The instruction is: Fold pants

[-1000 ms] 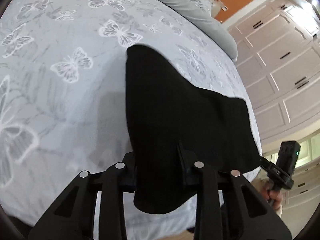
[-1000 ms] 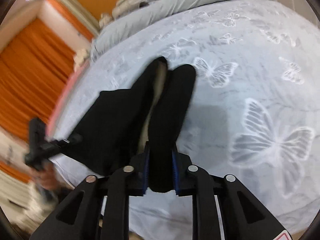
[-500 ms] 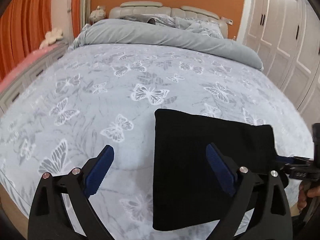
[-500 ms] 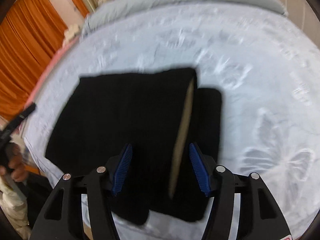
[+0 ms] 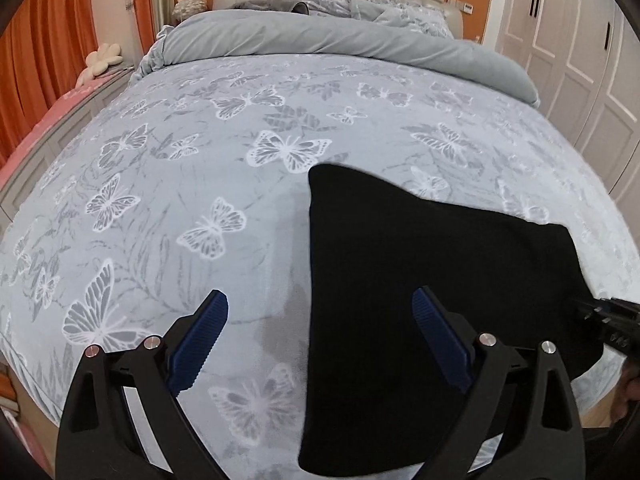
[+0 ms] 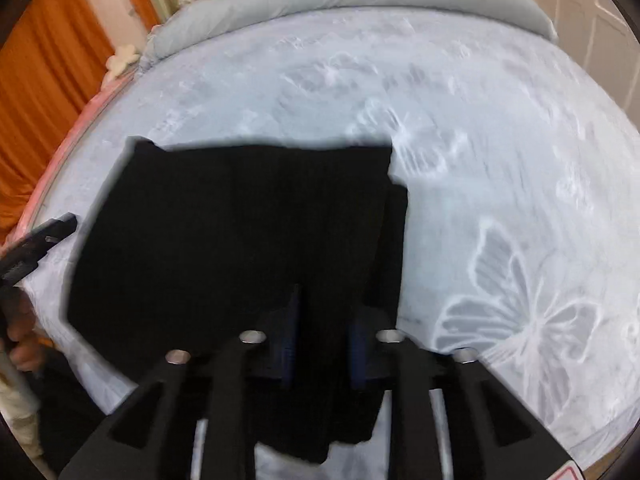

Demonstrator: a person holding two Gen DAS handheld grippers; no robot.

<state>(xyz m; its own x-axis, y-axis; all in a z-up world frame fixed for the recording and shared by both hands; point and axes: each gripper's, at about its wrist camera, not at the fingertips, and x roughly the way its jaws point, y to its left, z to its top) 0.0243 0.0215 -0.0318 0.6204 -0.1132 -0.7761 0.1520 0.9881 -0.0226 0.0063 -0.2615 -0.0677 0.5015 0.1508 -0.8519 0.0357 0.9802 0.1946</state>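
The black pants point(image 5: 420, 248) lie folded flat on the butterfly-print bed cover point(image 5: 180, 200), near the bed's front edge. My left gripper point(image 5: 318, 300) is open wide above the pants' left edge, one blue pad over the cover, the other over the cloth, holding nothing. In the right wrist view the pants point(image 6: 240, 232) spread left and ahead. My right gripper point(image 6: 324, 314) hovers low at their near right part, and its jaws are closing with black cloth between them. The blur hides any contact. Each gripper shows at the other view's edge: right gripper point(image 5: 608, 320), left gripper point(image 6: 40, 240).
A rolled grey duvet point(image 5: 320, 36) and pillows lie across the head of the bed. White wardrobe doors point(image 5: 592, 60) stand on the right and orange curtains point(image 5: 32, 60) on the left. A hand point(image 6: 24, 344) grips the left tool.
The left gripper let go of the pants, opened wide and tilted up. The pants dropped flat on the bed. The right gripper opened, then narrowed again over the cloth.
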